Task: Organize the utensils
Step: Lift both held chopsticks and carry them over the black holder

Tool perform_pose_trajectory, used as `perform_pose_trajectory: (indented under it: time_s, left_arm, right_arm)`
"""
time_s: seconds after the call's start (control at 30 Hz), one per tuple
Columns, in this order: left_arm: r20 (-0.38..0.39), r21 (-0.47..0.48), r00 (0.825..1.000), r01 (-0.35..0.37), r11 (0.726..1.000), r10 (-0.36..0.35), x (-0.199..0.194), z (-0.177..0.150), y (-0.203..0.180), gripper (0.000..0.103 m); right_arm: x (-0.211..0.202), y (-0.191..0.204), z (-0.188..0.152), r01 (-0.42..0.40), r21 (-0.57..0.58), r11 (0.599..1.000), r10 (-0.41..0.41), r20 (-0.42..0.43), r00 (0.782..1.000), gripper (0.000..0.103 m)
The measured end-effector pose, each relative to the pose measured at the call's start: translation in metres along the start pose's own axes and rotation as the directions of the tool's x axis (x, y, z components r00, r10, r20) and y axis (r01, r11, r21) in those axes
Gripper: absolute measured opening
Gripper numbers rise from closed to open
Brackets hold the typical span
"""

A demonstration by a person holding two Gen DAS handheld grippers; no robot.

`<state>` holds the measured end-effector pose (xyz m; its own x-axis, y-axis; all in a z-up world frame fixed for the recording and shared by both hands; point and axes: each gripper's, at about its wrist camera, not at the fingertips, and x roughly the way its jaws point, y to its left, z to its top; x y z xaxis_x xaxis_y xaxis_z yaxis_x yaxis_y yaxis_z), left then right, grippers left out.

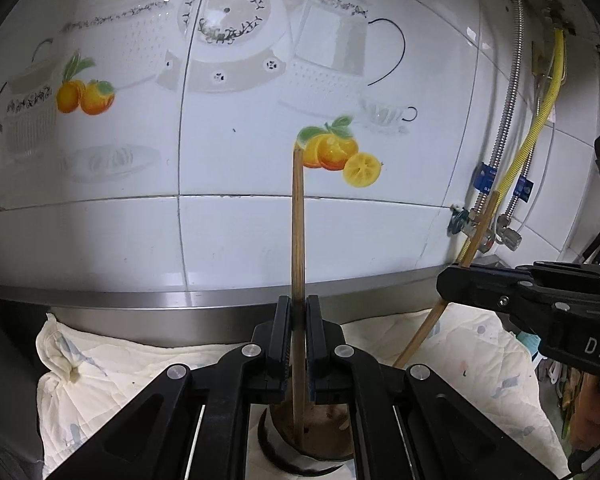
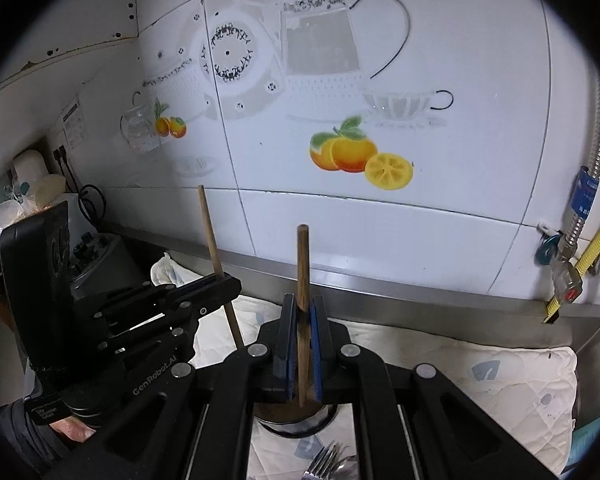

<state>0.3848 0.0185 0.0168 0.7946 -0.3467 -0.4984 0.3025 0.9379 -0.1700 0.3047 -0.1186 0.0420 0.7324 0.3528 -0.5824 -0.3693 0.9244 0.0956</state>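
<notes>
Left gripper [image 1: 298,344] is clenched on one wooden chopstick [image 1: 298,240], upright, w/ its lower end in a round cup [image 1: 312,440] on the white cloth [image 1: 100,372]. Right gripper [image 2: 302,344] grips a 2nd chopstick [image 2: 303,264] over the same cup. Forks [image 2: 324,464] lie nearby.

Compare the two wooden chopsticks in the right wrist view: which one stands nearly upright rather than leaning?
The chopstick clamped in the right hand-held gripper stands almost vertical at centre frame. The other chopstick, held by the left hand-held gripper, leans with its top tilted left.
</notes>
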Motion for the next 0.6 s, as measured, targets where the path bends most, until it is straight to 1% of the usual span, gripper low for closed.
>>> perform_pose_trajectory:
  time_s: [0.1,0.27,0.47,0.6]
  left_arm:
    - [0.005,-0.012,1.000,0.009,1.000,-0.009,-0.003,0.003,0.001,0.006]
    - [0.038,0.005,0.999,0.010,1.000,-0.010,-0.021,0.011,-0.003,0.006]
    - [0.101,-0.002,0.995,0.021,1.000,-0.021,-0.050,0.024,-0.002,0.006]
    - [0.115,0.002,0.993,0.025,1.000,-0.025,-0.058,0.030,-0.004,0.006]
  right_arm:
    - [0.000,0.003,-0.001,0.000,-0.010,1.000,0.000,0.002,1.000,0.009]
    - [0.003,0.001,0.001,0.000,-0.005,1.000,0.000,0.006,1.000,0.009]
    - [0.012,0.000,-0.001,0.010,0.000,1.000,-0.010,-0.016,1.000,0.009]
    - [0.016,-0.001,-0.005,0.011,0.015,1.000,-0.010,-0.031,0.999,0.009]
